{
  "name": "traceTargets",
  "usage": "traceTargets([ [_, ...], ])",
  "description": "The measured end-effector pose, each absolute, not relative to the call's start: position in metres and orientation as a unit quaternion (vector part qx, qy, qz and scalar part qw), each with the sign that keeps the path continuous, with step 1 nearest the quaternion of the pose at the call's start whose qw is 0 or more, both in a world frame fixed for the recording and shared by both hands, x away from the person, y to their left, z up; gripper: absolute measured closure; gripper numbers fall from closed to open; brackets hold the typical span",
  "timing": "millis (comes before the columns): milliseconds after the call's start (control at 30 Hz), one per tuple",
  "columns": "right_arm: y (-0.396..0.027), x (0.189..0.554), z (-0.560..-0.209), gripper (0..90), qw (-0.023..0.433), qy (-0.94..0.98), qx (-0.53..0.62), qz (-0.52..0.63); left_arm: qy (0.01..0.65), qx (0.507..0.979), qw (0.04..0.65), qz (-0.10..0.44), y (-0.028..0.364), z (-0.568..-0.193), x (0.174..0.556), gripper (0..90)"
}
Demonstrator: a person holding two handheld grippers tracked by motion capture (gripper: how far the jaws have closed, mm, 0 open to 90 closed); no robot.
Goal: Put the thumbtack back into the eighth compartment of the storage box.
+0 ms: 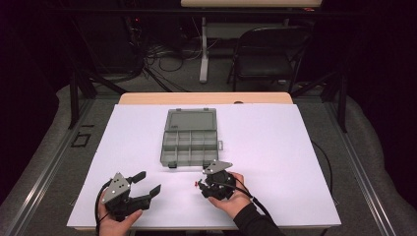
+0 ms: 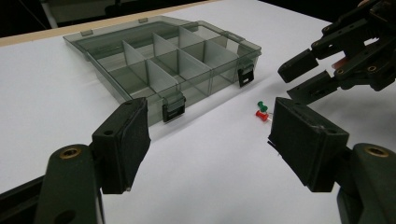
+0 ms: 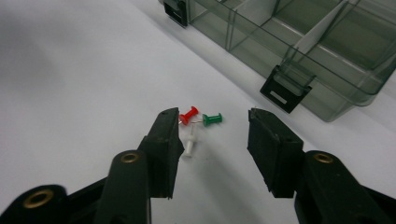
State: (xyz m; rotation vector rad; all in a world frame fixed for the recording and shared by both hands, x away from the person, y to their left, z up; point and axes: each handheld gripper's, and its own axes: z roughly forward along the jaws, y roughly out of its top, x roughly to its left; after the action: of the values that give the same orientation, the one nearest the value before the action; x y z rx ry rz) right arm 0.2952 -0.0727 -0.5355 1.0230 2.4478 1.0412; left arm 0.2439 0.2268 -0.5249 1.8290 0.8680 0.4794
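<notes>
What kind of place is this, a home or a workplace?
Probably a lab or recording workspace, not a home. A table covered in white stands on a dark floor, cables lie tangled behind it beside a folding chair, and a person holds a gripper in each hand.

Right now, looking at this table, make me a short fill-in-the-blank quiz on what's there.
1. The grey organizer box has its lid ____.
2. Beside the green pushpin and the white pushpin lies a ____ one.
3. The pushpins lie between the jaws of the ____ gripper.
4. The left gripper holds ____.

Missing words: open; red; right; nothing
</notes>
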Motion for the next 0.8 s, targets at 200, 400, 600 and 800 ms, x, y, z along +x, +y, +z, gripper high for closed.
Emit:
traceTargets([
  [200,-0.068,0.296,-0.54,62.4,0.13,0.848,0.365,0.363,0.36,0.758,0.506,0.198,0.227,-0.525,0.244,28.0],
  [400,-0.065,0.297,-0.545,70.6,0.125,0.85,0.369,0.354,0.362,0.759,0.505,0.198,0.227,-0.526,0.245,28.0],
  [600,-0.061,0.296,-0.55,76.3,0.123,0.852,0.371,0.349,0.363,0.759,0.503,0.197,0.228,-0.526,0.245,28.0],
  [800,-0.059,0.297,-0.553,79.5,0.122,0.853,0.374,0.343,0.362,0.76,0.504,0.195,0.228,-0.527,0.246,28.0],
])
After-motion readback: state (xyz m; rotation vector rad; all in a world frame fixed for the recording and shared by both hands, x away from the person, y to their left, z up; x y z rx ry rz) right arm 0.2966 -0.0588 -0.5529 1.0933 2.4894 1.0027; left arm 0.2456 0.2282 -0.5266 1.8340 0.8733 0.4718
